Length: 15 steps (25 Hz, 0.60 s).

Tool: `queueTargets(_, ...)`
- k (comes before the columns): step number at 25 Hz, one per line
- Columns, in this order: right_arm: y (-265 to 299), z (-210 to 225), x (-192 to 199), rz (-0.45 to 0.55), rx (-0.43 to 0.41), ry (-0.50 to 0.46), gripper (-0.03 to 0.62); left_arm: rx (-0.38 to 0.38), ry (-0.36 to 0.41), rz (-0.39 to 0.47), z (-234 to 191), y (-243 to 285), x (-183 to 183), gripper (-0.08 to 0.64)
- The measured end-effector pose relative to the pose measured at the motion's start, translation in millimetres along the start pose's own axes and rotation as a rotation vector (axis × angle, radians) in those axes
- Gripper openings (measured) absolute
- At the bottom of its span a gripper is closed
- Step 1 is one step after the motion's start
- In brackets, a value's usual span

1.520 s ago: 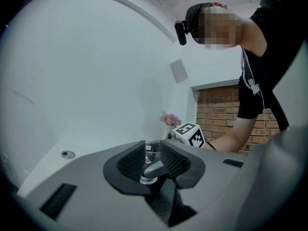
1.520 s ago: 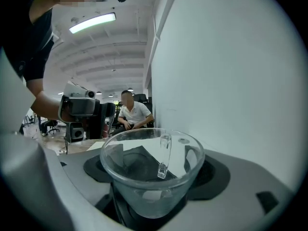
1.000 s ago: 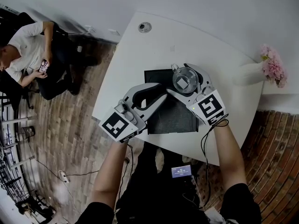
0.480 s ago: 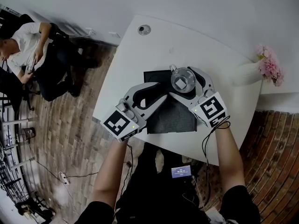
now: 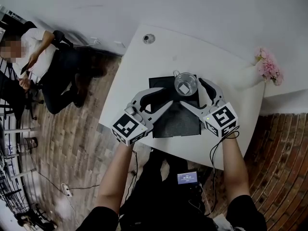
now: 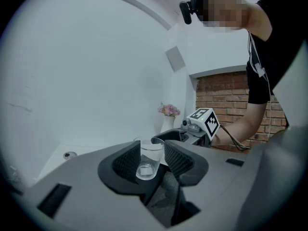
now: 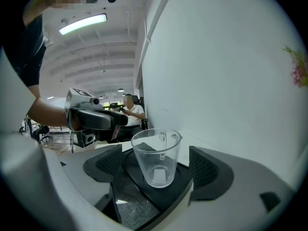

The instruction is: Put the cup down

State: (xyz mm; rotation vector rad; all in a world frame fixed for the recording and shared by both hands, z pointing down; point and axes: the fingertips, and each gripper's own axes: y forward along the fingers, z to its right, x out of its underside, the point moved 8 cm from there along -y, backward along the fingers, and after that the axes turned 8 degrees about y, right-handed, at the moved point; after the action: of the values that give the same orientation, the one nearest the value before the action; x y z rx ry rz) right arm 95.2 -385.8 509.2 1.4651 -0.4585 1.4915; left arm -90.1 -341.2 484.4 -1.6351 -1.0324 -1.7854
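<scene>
A clear glass cup (image 5: 186,84) stands upright at the far edge of a black mat (image 5: 175,121) on the white table (image 5: 139,66). My right gripper (image 5: 196,94) is open just short of it; in the right gripper view the cup (image 7: 156,159) sits between the pads (image 7: 205,166) with a gap on each side. My left gripper (image 5: 166,98) rests over the mat's left part, its jaws having just been opening, now wide. The cup (image 6: 150,157) shows ahead through their gap, touched by neither pad (image 6: 177,159).
A white vase of pink flowers (image 5: 265,67) stands at the table's far right. A round cable hole (image 5: 148,38) lies near the far edge. A seated person (image 5: 41,57) is off to the left, over brick floor. A small screen (image 5: 186,177) sits below the near edge.
The right gripper has drawn back towards me and no longer encloses the cup, which stays standing on the mat. The left gripper's jaws have spread wider.
</scene>
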Motion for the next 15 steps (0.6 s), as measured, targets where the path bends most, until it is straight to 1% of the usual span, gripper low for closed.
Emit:
queueTargets(8, -28, -19, -9, 0.039, 0.028, 0.041, 0.43, 0.021, 0.023, -0.008, 12, -12, -11, 0.146)
queueTargets(15, -51, -58, -24, 0.103, 0.002, 0.074, 0.423, 0.044, 0.039, 0.002, 32, -28, -22, 0.146)
